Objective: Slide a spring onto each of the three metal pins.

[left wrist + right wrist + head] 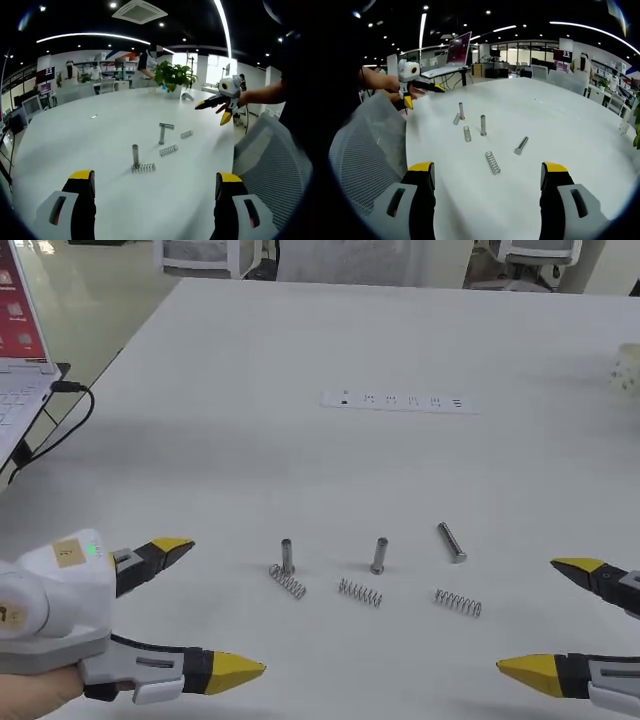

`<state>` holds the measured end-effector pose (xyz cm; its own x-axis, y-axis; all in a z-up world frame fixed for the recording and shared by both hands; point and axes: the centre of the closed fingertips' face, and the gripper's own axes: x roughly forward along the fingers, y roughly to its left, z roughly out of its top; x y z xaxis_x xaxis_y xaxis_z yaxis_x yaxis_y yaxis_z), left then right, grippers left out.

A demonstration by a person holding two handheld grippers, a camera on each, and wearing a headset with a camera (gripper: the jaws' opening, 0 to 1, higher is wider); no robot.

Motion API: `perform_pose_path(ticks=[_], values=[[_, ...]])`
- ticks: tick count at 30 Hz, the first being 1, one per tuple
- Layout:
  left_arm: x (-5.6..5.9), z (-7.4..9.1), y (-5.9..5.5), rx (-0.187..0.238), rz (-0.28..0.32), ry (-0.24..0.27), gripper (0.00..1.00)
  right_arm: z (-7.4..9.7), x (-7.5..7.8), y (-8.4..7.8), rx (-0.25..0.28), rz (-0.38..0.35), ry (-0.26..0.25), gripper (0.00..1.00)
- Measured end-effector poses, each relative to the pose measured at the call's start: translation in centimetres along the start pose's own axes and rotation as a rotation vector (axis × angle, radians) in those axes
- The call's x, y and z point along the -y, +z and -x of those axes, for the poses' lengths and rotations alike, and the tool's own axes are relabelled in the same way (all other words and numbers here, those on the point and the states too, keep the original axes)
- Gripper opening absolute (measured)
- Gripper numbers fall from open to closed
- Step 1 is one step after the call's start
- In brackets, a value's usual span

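Springs (360,592) lie loose just in front of the middle pin (379,554) in the head view, left gripper (226,606) and right gripper (526,615) gaping empty either side; the left gripper view faces its upright neighbour (135,155), the right gripper view the fallen pin (521,145), which I fear a nudge would roll.

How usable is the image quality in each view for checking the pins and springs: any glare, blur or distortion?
Head view: evenly lit, pins and springs sharp, only faint shadows, mild sheen on the white table. Left gripper view: strong fisheye bending the ceiling light strip; window blown out. Right gripper view: same bending, nearest spring crisp.
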<state>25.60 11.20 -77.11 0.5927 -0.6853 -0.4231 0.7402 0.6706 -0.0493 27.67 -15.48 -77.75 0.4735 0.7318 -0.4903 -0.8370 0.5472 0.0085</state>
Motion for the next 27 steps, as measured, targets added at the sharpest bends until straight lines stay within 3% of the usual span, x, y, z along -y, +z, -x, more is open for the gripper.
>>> perform_pose_path(ticks=[27], values=[[0.23, -0.58, -0.23, 0.002, 0.006, -0.012, 0.98, 0.14, -0.22, -0.44, -0.012, -0.001, 0.002, 0.87]])
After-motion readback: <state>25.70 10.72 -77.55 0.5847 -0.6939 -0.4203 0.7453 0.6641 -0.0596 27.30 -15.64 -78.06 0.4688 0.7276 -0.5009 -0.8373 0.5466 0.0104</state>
